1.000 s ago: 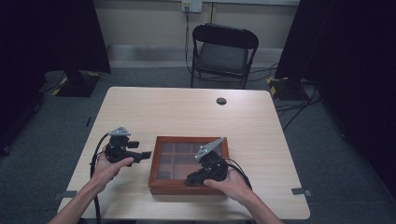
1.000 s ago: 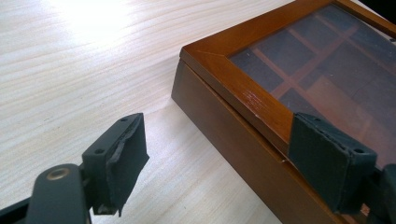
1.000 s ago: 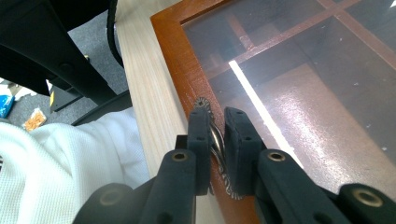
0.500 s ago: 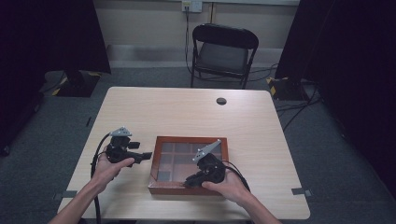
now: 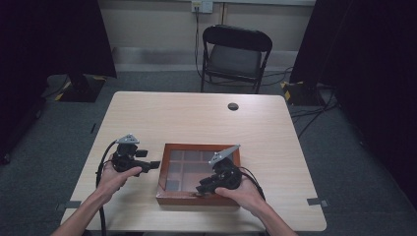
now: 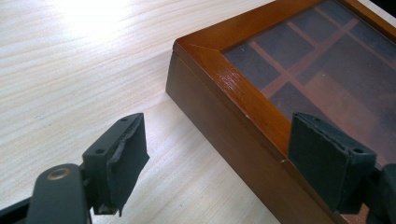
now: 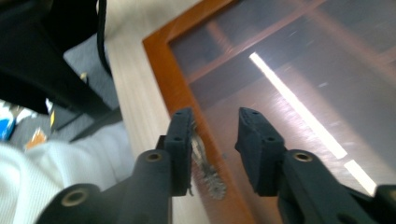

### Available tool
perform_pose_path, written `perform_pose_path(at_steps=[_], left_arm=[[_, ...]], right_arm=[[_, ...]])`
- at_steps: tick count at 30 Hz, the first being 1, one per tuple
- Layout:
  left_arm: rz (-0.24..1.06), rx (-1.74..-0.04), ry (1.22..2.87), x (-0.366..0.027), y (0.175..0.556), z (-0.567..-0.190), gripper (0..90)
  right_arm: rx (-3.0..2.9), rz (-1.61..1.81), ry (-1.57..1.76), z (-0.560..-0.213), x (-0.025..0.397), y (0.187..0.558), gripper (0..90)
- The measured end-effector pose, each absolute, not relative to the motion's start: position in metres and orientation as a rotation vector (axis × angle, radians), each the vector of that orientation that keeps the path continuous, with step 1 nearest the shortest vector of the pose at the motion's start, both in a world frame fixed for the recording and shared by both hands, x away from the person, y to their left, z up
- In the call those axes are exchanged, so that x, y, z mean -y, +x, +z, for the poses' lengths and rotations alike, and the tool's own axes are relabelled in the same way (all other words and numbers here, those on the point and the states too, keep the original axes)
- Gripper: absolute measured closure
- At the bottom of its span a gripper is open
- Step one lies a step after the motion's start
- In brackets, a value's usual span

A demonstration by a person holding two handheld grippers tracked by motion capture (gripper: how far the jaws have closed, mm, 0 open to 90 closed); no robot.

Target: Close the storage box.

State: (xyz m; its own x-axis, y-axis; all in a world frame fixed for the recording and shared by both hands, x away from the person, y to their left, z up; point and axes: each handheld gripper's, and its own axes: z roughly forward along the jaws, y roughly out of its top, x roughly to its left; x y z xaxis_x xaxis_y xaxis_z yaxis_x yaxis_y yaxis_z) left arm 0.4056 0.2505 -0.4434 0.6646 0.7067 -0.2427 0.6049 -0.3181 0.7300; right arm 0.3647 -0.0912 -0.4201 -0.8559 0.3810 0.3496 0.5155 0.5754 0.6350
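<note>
A dark wooden box with a glass lid over several compartments lies on the table near the front edge. My left gripper is level with the table just left of the box. In the left gripper view it stands open, its jaws straddling the box's corner without touching. My right gripper hovers over the box's front rim. In the right gripper view it is open by a small gap above the wooden frame, next to a small metal clasp.
The light wooden table has bare room behind and on both sides of the box. A small black round disc lies near the far edge. A black folding chair stands behind the table. Cables trail from both grippers.
My right gripper has slid a little toward the near-left part of the box lid. The left gripper and the box have stayed almost still.
</note>
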Motion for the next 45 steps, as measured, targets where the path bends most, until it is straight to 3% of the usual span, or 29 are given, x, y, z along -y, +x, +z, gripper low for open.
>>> perform_pose_path(at_steps=[14, 27, 36, 45], left_arm=[[0.138, -1.051, 2.014, -0.253, 0.404, -0.442, 20.7], [0.203, -1.127, 2.022, -0.279, 0.405, -0.443, 21.8], [0.238, -1.185, 2.032, -0.303, 0.406, -0.454, 19.2], [0.285, -1.305, 2.108, -0.309, 0.410, -0.477, 19.9]], right_arm=[[2.520, -1.530, -1.182, -0.390, 0.147, 0.377, 38.2], [2.529, -1.478, -1.596, -0.401, 0.214, 0.379, 18.3], [2.446, -1.340, -1.850, -0.429, 0.264, 0.384, 15.0], [2.399, -1.162, -1.985, -0.457, 0.285, 0.389, 15.0]])
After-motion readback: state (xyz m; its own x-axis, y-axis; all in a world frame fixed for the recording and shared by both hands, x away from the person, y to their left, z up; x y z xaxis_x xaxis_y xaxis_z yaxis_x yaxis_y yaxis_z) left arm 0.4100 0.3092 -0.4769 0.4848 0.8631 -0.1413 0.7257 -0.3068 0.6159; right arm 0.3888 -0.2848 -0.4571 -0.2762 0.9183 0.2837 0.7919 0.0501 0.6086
